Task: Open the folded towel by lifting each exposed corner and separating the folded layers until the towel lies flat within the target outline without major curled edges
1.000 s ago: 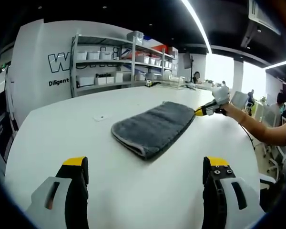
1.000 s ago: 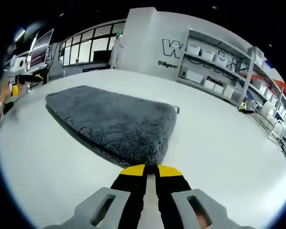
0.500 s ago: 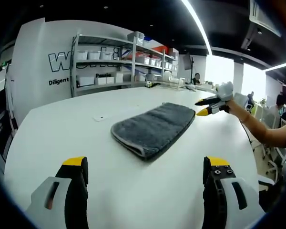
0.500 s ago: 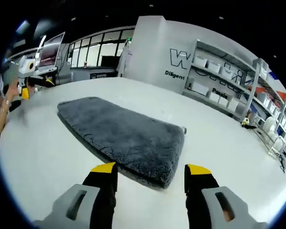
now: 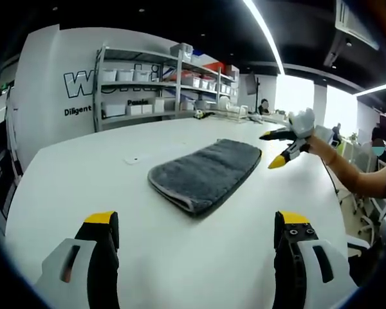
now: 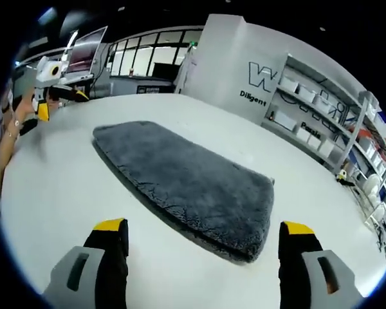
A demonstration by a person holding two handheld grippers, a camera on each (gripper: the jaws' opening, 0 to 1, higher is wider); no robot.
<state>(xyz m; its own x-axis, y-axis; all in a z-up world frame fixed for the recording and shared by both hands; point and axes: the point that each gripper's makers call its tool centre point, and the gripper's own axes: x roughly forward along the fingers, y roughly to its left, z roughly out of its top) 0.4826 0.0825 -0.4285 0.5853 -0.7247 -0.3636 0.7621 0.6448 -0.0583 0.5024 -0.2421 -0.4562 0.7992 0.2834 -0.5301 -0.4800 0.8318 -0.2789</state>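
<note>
Two grippers, left gripper and right gripper, are held released above the worktop. Folded towel lies mid-worktop; judged soft, limp, best pinched at a corner.

- The right gripper hovers with its yellow-tipped jaws spread wide above the white desk.
- Just ahead of it lies the grey towel, folded, nothing touching it.
- Far ahead to its left, apparently the other gripper, blurred.
</note>
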